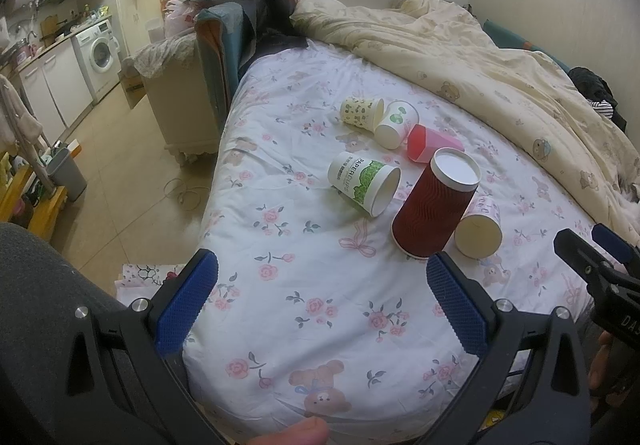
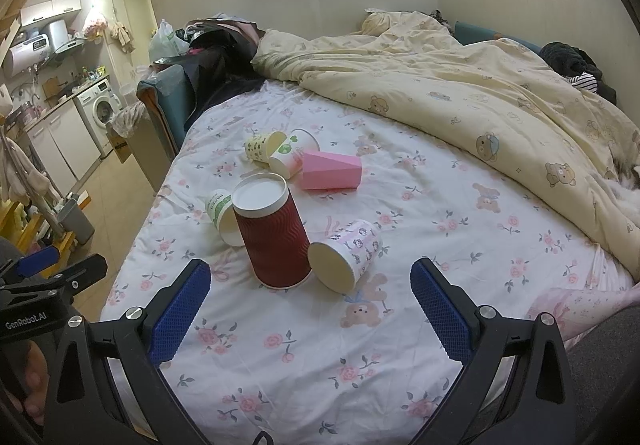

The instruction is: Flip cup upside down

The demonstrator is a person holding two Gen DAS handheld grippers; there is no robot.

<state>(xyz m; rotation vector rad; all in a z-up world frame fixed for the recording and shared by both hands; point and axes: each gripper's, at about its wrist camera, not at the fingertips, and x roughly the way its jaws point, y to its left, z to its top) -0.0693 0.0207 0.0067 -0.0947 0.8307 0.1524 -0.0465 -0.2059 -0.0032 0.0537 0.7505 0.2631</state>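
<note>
Blue-padded left gripper (image 1: 322, 309) and right gripper (image 2: 310, 309) hovering with jaws apart, gripping nothing, over bare floral bedsheet (image 2: 304, 357). Standing just beyond: red ribbed cup (image 2: 272, 233), long axis upright, base up, mouth down. Lying close around: pale patterned cup (image 2: 346, 255) touching at right, green-printed cup (image 1: 362, 181) left. Crowding farther back: pink cup (image 2: 330, 171), two more paper cups, cream duvet (image 2: 460, 93).

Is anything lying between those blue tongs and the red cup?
Nothing visible does. Only bare flowered sheet lies between the right tongs and the red cup, which already stands upside down. A pale cup lies on its side just right of it, seemingly touching.
</note>
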